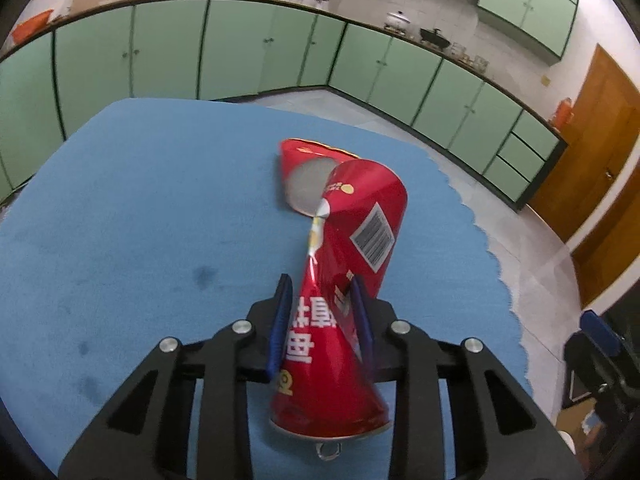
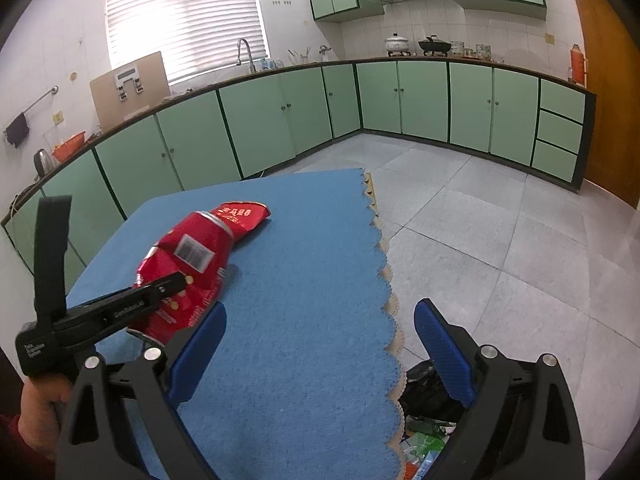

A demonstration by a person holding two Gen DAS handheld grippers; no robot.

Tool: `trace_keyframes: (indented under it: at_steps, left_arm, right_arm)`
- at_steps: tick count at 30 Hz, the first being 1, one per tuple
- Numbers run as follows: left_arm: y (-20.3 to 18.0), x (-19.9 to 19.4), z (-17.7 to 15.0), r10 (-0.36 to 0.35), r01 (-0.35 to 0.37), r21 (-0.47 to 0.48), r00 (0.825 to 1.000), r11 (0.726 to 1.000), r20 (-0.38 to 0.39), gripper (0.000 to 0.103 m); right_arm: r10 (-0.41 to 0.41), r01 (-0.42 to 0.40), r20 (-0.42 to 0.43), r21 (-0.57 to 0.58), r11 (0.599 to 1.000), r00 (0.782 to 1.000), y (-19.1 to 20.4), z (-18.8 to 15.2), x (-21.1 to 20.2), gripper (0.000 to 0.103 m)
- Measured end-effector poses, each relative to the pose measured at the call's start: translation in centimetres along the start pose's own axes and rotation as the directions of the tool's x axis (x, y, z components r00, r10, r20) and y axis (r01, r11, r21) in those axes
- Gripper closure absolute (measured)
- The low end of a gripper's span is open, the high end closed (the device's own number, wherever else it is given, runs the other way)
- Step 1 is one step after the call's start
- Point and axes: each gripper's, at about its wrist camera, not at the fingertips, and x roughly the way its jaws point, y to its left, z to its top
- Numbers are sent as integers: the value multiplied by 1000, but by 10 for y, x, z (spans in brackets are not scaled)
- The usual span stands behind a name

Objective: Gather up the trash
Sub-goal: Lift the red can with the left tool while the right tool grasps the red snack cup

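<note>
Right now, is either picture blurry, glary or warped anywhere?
Left wrist view: fisheye bends the green cabinet fronts into an arc, and the crushed red drinks can is slightly smeared near its top. Right wrist view: the window blind is blown out white, and the can is soft while the blue cloth stays sharp.

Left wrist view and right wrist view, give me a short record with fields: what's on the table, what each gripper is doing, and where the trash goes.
surface: table with blue cloth
trash on table: crushed red can; red wrapper lying behind it
left gripper: fingers closed on the crushed red can near its lower end
right gripper: open, holding nothing, above the near edge of the cloth
bin: black trash bag on the floor beside the table, some rubbish already inside
can state: dented, bent in the middle, barcode facing up
</note>
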Motion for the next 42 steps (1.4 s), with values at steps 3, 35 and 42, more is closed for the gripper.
trace_keyframes:
  at_steps: [3,35,42]
  left_arm:
    - [-10,5,-2,-19,19,23,1000,1000,-9,75]
    - [61,-3,37,115,-114,-42,993,993,27,98]
    - [93,5,56,113,-110,-60,992,992,50,98]
  right_arm:
    - [-4,4,3,6,1000,1000,-3,0,-1,10]
    - [66,-66,3,-33,997,998,74,43,94,19]
    - [61,-62,-6,-68,996,998,115,55,127,19]
